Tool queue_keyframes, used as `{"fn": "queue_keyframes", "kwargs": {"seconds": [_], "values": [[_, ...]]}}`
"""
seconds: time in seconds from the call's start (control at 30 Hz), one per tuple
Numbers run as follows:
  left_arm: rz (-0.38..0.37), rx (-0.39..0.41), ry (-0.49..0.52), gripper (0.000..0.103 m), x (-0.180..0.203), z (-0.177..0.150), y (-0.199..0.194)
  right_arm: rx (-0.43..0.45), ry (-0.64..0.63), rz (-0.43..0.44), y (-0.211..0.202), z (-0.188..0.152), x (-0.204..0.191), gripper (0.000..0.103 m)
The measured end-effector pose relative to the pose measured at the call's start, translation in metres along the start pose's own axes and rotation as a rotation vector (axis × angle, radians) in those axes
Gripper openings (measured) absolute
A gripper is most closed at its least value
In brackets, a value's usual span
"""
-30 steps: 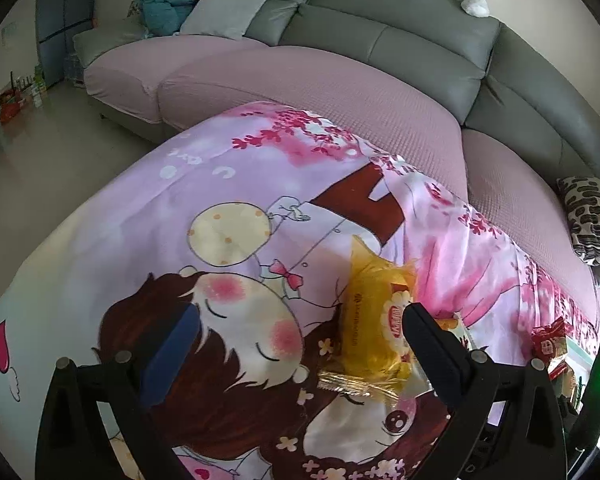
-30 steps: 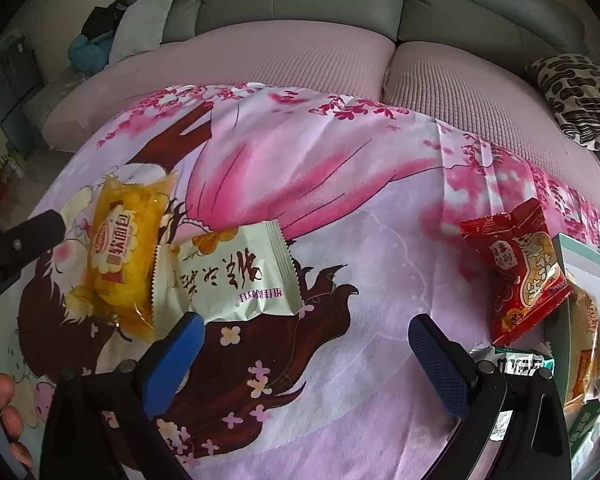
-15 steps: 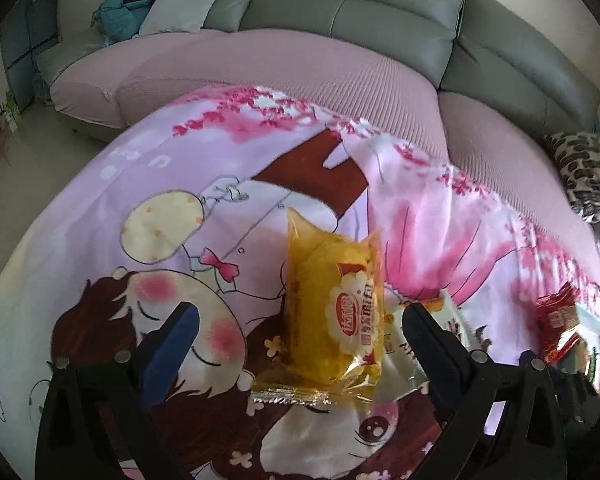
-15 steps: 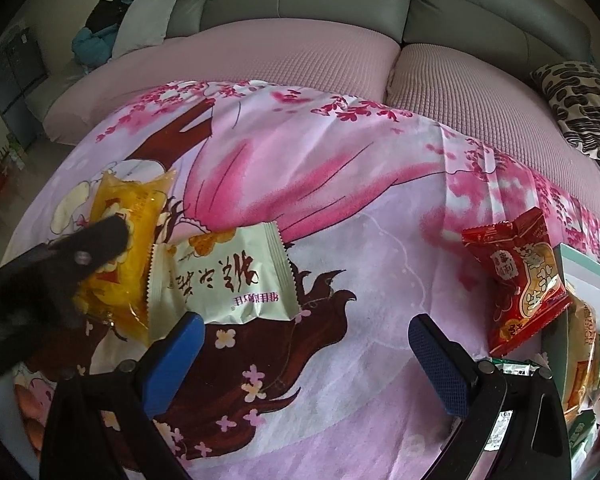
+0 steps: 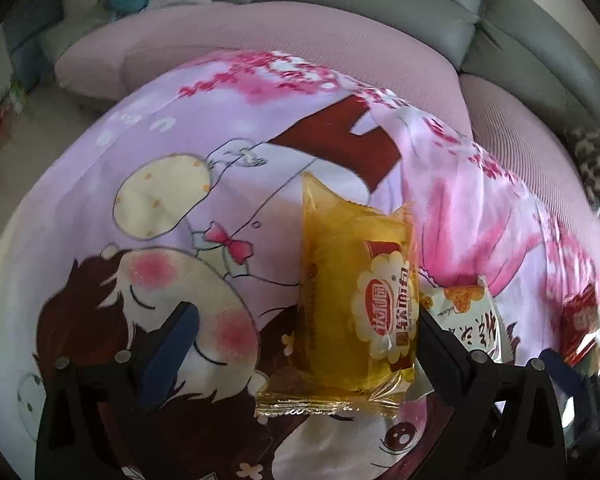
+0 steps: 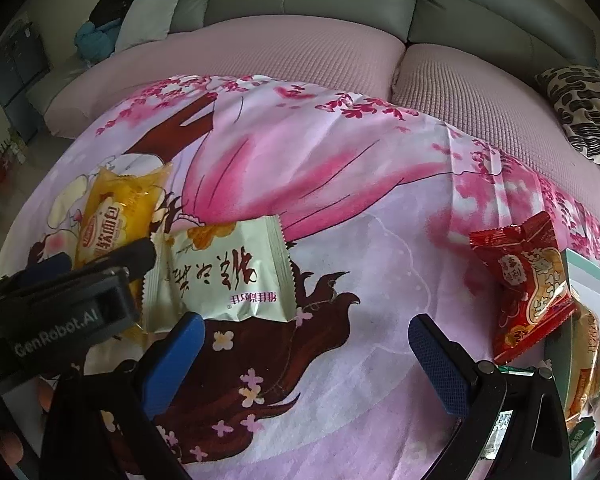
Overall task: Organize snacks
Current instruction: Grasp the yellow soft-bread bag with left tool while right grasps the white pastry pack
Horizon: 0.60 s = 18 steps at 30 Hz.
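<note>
A yellow bread packet [image 5: 356, 304] lies on the pink cartoon cloth [image 5: 148, 248]. My left gripper [image 5: 304, 332] is open, its fingers on either side of the packet's near half, the right finger close against it. The packet also shows in the right wrist view [image 6: 116, 216], with the left gripper's body over its near end. A cream snack packet [image 6: 228, 272] lies beside it. A red snack packet [image 6: 528, 284] lies at the right. My right gripper [image 6: 304, 352] is open and empty, hovering above the cloth between the cream and red packets.
A box [image 6: 580, 336] holding several snack packets stands at the right edge of the cloth. A sofa with pink seat covers [image 6: 292, 52] runs along the far side. A patterned cushion [image 6: 588, 108] lies at the far right.
My left gripper has moved forward and right, so the yellow packet now lies between its fingers. My right gripper has barely moved.
</note>
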<state>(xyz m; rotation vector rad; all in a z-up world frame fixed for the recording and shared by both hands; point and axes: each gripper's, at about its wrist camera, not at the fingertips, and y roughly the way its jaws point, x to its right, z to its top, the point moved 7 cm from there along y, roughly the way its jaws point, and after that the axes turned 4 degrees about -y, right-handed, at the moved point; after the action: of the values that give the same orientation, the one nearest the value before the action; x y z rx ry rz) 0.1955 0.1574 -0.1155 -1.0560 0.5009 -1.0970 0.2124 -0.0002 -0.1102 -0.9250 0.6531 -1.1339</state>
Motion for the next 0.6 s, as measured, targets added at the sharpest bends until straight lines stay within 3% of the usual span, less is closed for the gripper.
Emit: {"fn": "queue_keyframes", "kwargs": {"seconds": [0.6], "values": [[0.024,0.002,-0.124,0.101,-0.039,0.009,-0.02,0.0,-0.053,0.054,-0.001,0.008,-0.031,0.103]]}}
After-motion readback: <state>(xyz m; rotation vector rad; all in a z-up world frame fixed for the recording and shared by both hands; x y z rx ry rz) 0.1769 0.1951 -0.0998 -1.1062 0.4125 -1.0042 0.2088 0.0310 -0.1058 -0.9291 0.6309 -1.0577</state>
